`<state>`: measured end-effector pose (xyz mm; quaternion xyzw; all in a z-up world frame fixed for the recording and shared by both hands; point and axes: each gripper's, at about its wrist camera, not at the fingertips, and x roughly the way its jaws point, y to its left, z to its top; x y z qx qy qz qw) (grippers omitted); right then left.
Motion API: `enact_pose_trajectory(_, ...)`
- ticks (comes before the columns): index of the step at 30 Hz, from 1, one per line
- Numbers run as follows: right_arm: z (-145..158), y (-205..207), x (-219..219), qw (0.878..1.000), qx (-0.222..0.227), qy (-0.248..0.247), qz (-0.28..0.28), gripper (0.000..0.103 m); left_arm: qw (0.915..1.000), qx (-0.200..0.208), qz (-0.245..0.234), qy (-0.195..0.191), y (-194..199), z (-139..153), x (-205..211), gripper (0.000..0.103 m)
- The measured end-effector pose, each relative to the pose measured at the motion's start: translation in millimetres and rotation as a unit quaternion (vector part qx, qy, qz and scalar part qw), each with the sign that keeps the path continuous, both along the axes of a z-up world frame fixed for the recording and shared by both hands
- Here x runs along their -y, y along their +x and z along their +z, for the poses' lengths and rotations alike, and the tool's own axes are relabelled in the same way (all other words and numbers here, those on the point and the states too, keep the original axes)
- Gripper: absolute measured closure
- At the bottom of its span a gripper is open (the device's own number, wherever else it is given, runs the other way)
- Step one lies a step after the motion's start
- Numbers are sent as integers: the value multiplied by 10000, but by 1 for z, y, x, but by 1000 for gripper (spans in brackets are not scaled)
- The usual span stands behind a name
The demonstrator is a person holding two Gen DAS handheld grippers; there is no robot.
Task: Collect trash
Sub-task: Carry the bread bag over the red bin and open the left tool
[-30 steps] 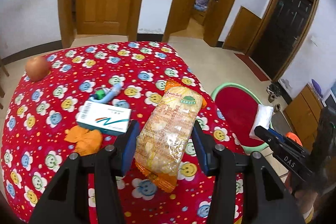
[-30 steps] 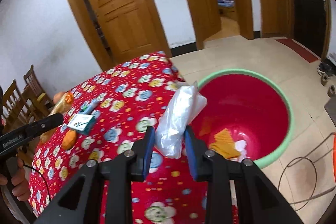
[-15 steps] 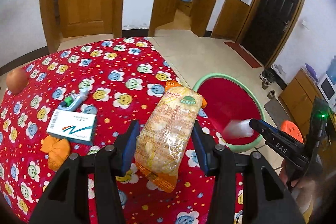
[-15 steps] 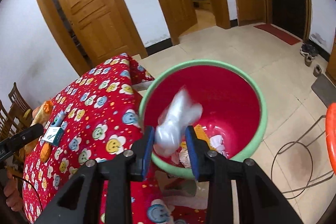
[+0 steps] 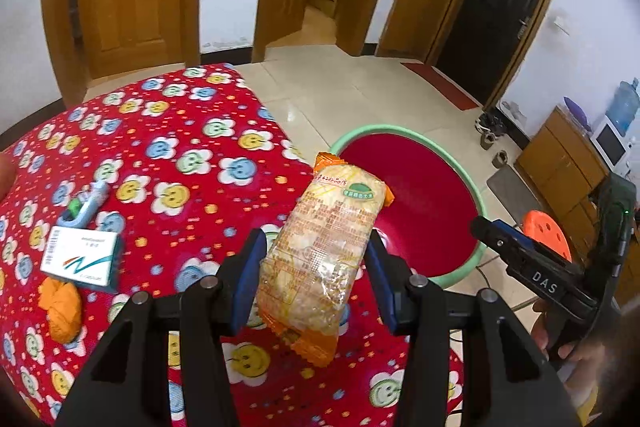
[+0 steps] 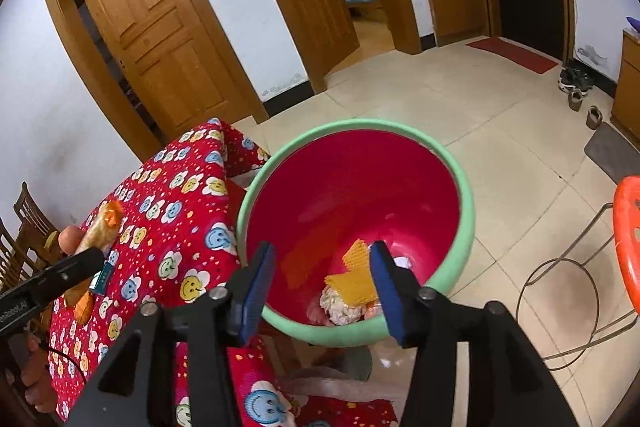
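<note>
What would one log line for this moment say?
left gripper: shut on snack pack | right gripper: jaws just opened, empty, over bin | on table: box, orange wad

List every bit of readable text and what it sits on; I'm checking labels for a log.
"DAS": on the right gripper, side of its finger.
"enRobot.AI", start cut off: on the left gripper, side of its finger.
Snack packet: green label and printed lines, too blurred to read.
White box: barcode and small print, too small to read.
</note>
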<state>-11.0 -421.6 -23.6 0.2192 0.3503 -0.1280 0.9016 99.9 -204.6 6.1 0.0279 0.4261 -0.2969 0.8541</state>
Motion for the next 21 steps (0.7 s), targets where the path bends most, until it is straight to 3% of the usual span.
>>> enact_pose_trajectory(14, -2, -17, 20, 9994, 32, 46, -351, 41, 9981, -197, -564, 139, 5, -27, 59, 53)
enact_pose_trajectory(21, -7, -20, 27, 9990, -3, 76, -447, 40, 9977, -184, -632, 139, 3, -29, 68, 38)
